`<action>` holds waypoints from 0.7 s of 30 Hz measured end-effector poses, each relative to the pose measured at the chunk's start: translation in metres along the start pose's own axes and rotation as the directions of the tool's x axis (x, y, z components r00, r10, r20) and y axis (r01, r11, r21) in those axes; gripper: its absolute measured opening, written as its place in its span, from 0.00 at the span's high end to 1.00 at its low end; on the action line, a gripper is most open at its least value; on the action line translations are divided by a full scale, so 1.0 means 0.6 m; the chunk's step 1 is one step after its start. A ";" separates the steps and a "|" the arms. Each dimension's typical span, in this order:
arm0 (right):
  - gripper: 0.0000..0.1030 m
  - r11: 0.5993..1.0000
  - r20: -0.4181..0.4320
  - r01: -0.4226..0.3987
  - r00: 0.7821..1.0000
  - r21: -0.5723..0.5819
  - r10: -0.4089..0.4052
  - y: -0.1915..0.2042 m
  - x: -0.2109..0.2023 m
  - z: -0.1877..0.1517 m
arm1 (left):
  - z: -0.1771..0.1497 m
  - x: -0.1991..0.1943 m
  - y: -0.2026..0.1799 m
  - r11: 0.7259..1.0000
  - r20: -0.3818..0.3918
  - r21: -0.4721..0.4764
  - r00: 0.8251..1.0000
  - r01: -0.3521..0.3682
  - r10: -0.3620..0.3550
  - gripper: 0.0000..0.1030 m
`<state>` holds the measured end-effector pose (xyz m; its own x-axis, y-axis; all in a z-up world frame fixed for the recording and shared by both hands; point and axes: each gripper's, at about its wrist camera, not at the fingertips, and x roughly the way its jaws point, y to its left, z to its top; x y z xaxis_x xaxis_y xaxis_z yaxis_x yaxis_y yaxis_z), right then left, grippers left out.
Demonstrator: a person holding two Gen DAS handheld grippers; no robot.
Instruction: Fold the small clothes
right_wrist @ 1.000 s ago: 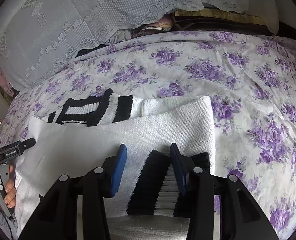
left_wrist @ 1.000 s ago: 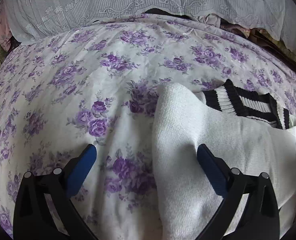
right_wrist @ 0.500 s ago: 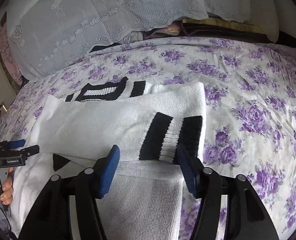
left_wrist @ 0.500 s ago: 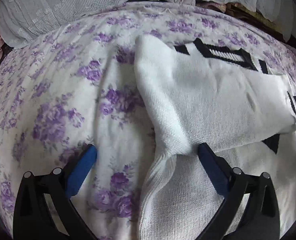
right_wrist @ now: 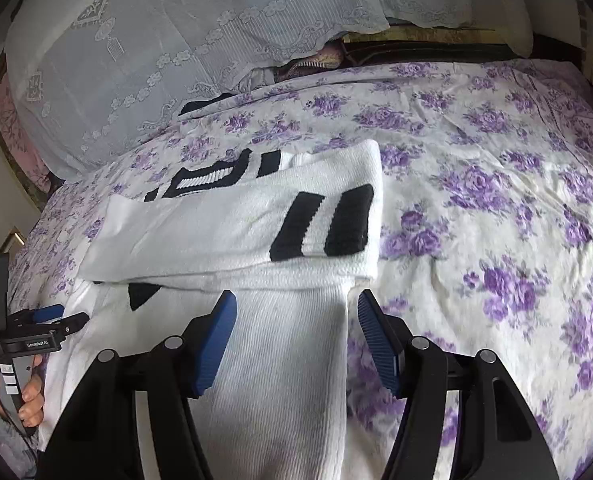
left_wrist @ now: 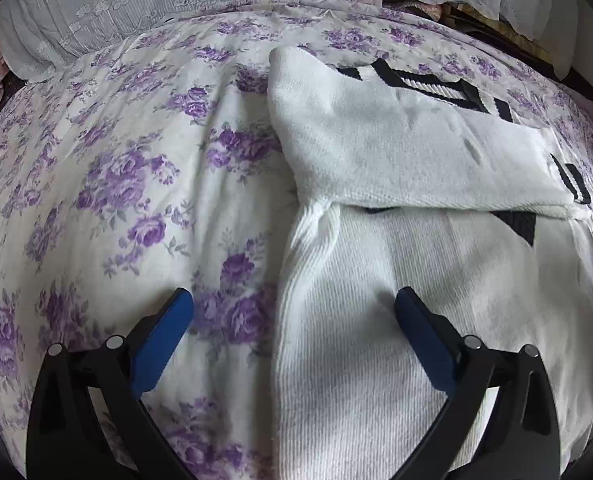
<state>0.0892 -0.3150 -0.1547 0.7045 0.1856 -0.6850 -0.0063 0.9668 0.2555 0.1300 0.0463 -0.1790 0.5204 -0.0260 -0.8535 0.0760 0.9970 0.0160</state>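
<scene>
Both grippers hang over a white knit sweater [left_wrist: 396,152] lying on the floral bed [left_wrist: 116,168], its sleeve folded across the body. The left gripper [left_wrist: 294,300] has its fingers wide apart straddling the sweater's edge. The right gripper [right_wrist: 296,312] is also spread, gripping nothing.

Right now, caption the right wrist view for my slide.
Open right gripper straddles the white sweater's edge below its folded-over sleeve.

Soft daylight, evenly bright; faint shadows under the knit folds; sharp focus, heavy fisheye bending and dark corners.
</scene>
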 end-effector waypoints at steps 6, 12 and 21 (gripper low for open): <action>0.38 0.998 -0.046 -0.031 0.998 0.055 0.033 -0.021 -0.037 -0.048 | -0.053 -0.028 -0.004 0.999 -0.007 0.021 0.999 0.031 -0.031 0.04; 0.38 0.996 -0.075 -0.058 0.995 0.068 0.063 -0.038 -0.090 -0.099 | -0.117 -0.064 -0.012 0.996 -0.016 0.062 0.998 0.057 -0.056 0.04; 0.38 0.983 -0.208 -0.172 0.966 -0.063 0.155 -0.015 -0.180 -0.172 | -0.203 -0.126 -0.026 0.976 -0.060 0.141 0.986 0.166 -0.158 0.05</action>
<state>-0.0600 -0.3254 -0.1537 0.5317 0.3658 -0.7639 -0.1719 0.9298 0.3256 -0.0142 0.0417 -0.1783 0.4496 -0.1791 -0.8751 0.2806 0.9584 -0.0520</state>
